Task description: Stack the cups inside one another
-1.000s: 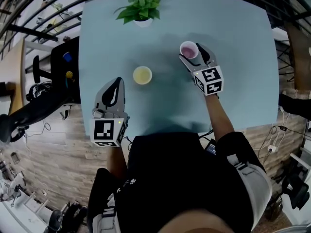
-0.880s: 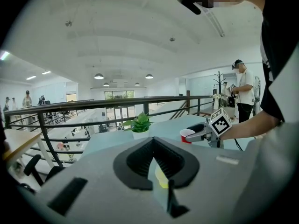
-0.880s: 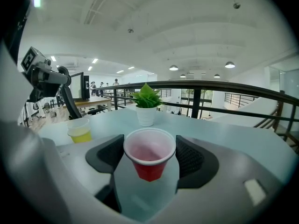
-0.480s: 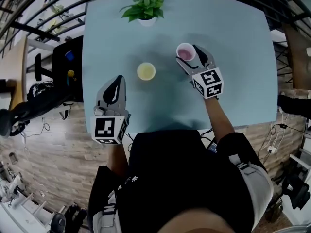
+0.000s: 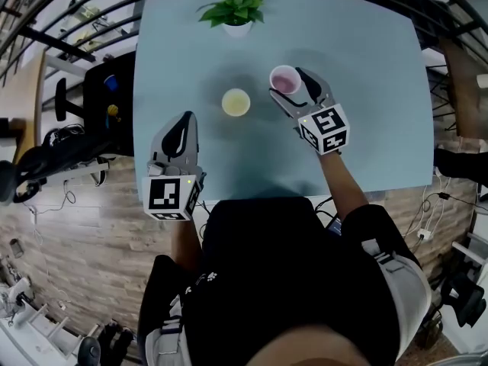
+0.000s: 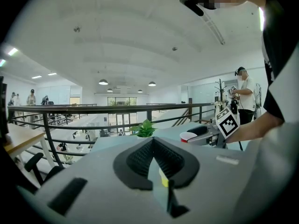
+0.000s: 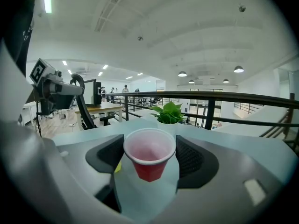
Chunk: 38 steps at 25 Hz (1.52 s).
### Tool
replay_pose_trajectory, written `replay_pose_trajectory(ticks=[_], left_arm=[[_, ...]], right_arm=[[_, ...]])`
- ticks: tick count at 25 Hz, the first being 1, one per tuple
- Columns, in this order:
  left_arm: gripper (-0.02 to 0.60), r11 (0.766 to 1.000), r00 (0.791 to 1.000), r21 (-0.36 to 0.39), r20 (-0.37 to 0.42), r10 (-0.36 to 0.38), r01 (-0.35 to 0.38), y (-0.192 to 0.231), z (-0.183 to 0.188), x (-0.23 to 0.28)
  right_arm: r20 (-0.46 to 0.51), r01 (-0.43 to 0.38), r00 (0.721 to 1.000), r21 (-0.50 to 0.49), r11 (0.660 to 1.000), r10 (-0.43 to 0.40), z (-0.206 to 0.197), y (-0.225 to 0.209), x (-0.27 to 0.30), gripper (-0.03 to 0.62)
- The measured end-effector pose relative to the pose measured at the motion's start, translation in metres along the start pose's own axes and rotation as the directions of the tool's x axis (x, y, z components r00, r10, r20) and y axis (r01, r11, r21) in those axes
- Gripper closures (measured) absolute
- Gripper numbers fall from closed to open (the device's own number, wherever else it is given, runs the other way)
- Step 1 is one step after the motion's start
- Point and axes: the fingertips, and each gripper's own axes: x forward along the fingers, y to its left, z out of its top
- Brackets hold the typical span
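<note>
**A:** Carried toward 9 o'clock, the red cup is closer to the yellow cup than it was 1 second ago, isn't it?

**B:** Yes. The right gripper has brought it across the pale blue table. The gap between the 2 cups has shrunk by roughly a third, but they are still apart. The yellow cup has not been touched.

**A:** How are that gripper's jaws?

**B:** Clamped on the red cup, 1 jaw on each side of it just below the rim. The cup is upright and its mouth is open and empty. I cannot tell whether its base touches the table.

**A:** Where is it from the yellow cup?

**B:** At about 2 o'clock in the head view. The yellow cup stands upright on the table near the middle. The potted plant is at its 12 o'clock, by the far edge.

**A:** And the other side?

**B:** The left gripper is at the yellow cup's 7 o'clock, over the near edge of the table, as it was before. Its jaws are drawn together with nothing between them. In its own view a sliver of yellow shows beyond the tips.
</note>
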Motion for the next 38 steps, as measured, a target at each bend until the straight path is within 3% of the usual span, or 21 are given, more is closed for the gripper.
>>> replay_pose_trajectory(ticks=[19, 38], left_arm=[[0.589, 0.999, 0.998, -0.001, 0.048, 0.034, -0.034, 0.039, 0.003, -0.053], [0.589, 0.999, 0.998, -0.014, 0.019, 0.052, -0.052, 0.064, -0.009, -0.064]], right_arm=[[0.05, -0.101, 0.993, -0.032, 0.994, 0.102, 0.043, 0.088, 0.019, 0.244], [-0.019, -0.129, 0.991, 0.003, 0.992, 0.129, 0.014, 0.112, 0.048, 0.244]])
